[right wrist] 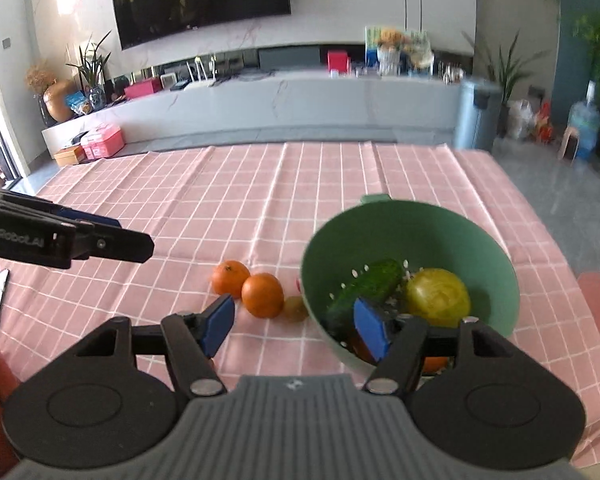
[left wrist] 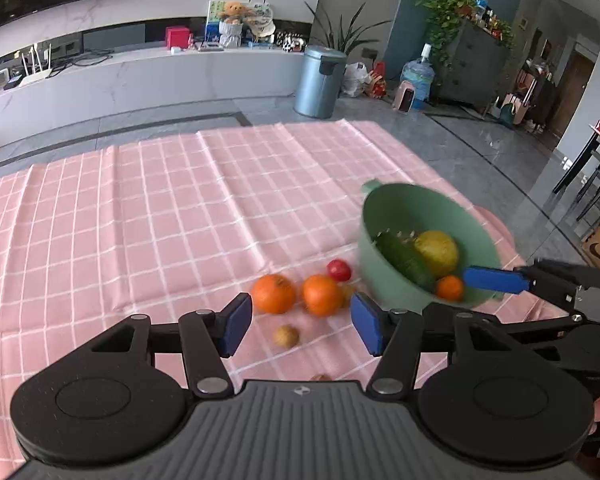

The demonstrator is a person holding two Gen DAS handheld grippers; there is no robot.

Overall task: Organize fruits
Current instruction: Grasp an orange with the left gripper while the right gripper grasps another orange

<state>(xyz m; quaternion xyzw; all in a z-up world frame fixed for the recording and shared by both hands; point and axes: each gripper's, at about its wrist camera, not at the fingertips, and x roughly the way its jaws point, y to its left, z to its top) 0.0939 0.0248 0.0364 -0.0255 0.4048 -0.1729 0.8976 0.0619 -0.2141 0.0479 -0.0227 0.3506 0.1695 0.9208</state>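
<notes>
Fruits loose: two oranges [left wrist: 274,293] [left wrist: 322,295], a red tomato [left wrist: 339,270] and a small brown fruit [left wrist: 286,336], just left of the green colander [left wrist: 380,216].
Colander contents: cucumber [left wrist: 404,260], yellow fruit [left wrist: 438,251], small orange [left wrist: 449,288].
Left gripper [left wrist: 301,323]: jaws apart, empty.
Right gripper [right wrist: 297,325]: jaws apart, straddling colander's near rim, not pressing.
Surface: pink checked cloth [left wrist: 140,220].

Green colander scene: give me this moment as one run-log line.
green colander: cucumber, yellow fruit, small orange inside | two oranges on pink cloth | left hand-held gripper: open, empty | right hand-held gripper: open at rim
</notes>
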